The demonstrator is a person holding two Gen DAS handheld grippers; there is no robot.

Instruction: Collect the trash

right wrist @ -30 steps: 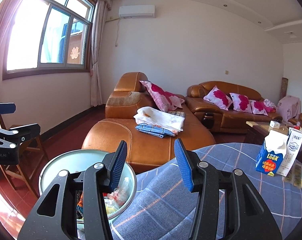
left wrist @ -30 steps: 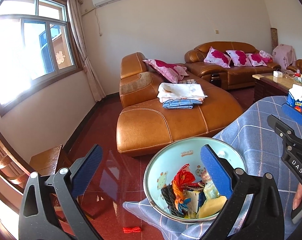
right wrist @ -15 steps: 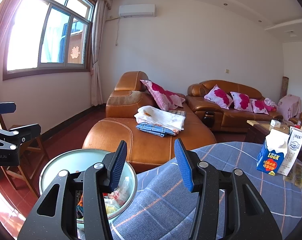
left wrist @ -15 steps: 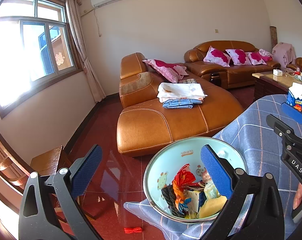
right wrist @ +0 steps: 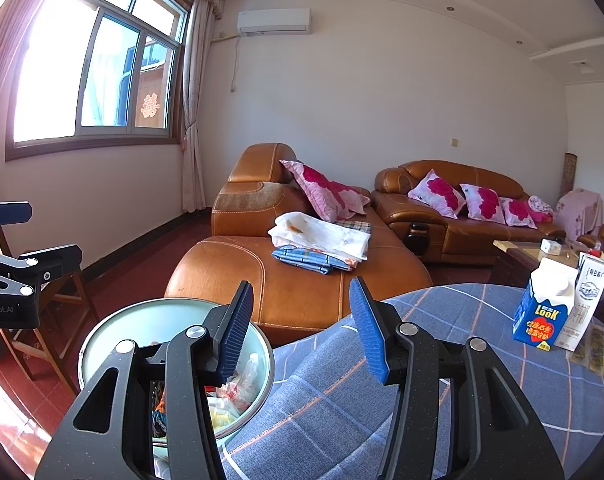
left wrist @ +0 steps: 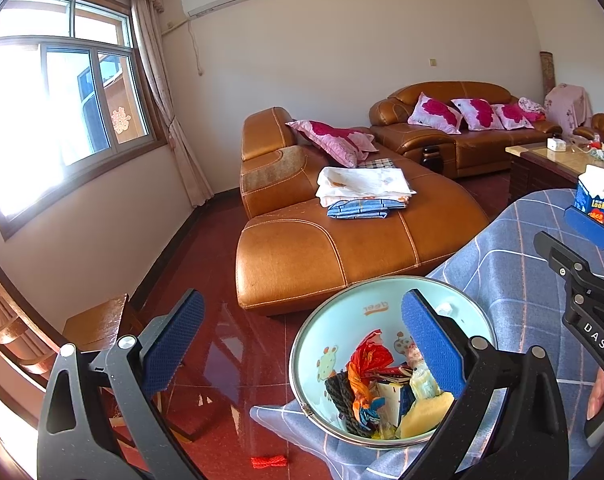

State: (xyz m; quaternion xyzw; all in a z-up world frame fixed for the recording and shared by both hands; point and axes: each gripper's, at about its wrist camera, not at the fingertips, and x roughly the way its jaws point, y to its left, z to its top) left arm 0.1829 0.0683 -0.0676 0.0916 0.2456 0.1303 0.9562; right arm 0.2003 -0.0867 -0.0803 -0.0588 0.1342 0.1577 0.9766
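Note:
A pale blue bowl [left wrist: 342, 320] sits at the edge of the table with the blue checked cloth [left wrist: 514, 280]. It holds several pieces of trash [left wrist: 372, 376]: wrappers, a dark cord, a yellow sponge. My left gripper [left wrist: 302, 340] is open and empty, above the bowl's left side. My right gripper [right wrist: 302, 328] is open and empty, over the cloth just right of the bowl [right wrist: 142, 324]. A blue milk carton [right wrist: 542, 312] and a white carton [right wrist: 586, 304] stand at the table's right, with small wrappers [right wrist: 598, 352] beside them.
A brown leather sofa [left wrist: 342, 240] with folded cloths stands beyond the table. A wooden chair [left wrist: 82, 324] is at the left. A small red item [left wrist: 268, 461] lies on the red floor. A coffee table [left wrist: 550, 160] is at the far right.

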